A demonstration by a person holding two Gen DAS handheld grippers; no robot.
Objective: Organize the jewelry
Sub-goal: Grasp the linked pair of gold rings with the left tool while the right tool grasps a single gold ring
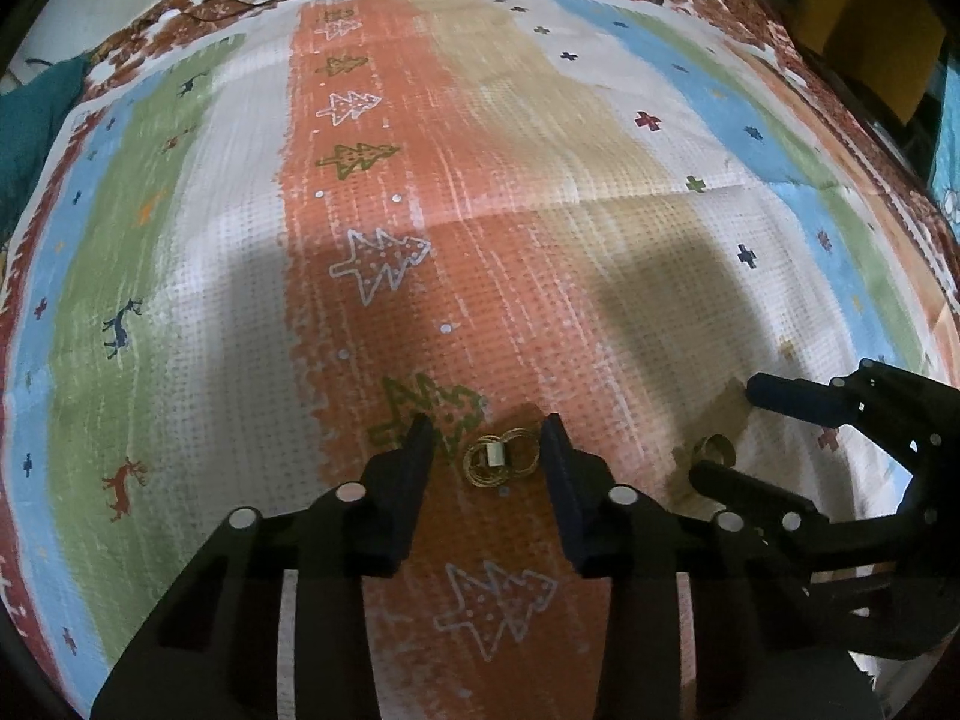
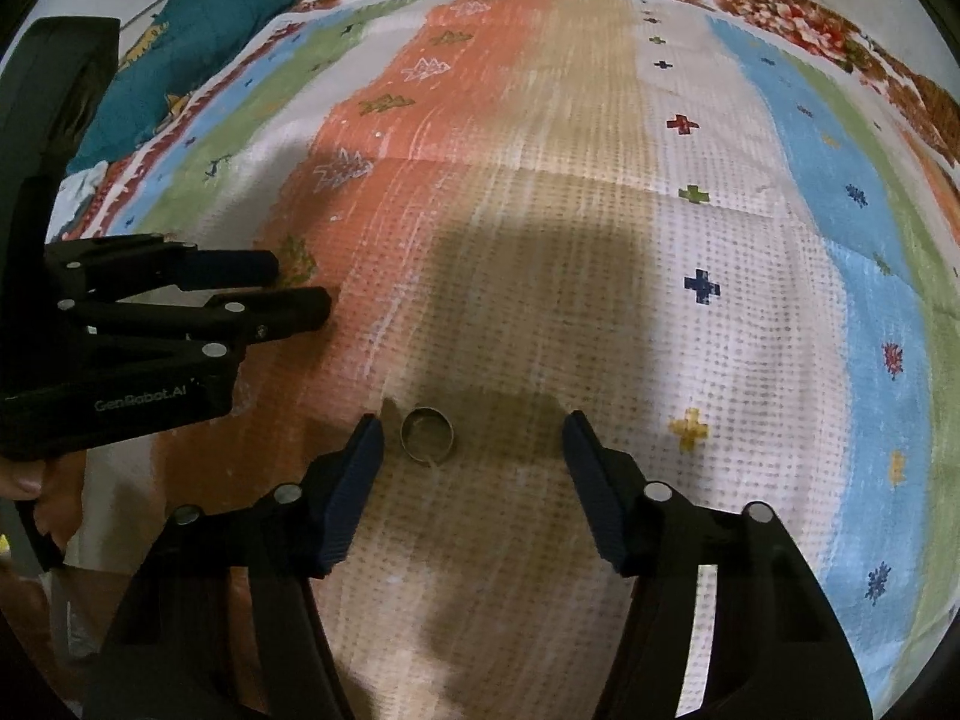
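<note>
Gold bangles (image 1: 501,457) between left gripper (image 1: 489,435) jaws, apparently untouched; right gripper (image 2: 471,432) wide around ring (image 2: 428,435).

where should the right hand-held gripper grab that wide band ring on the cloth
Probably across the band's outer wall, coming straight down. The wide band ring lies flat on the patterned cloth with its hole facing up, nearer the left fingertip of the right hand-held gripper, so centre over it first.

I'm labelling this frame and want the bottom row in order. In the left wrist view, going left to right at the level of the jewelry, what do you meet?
Left claw's left finger → small cluster of gold rings → left claw's right finger → single gold ring → right claw.
</note>
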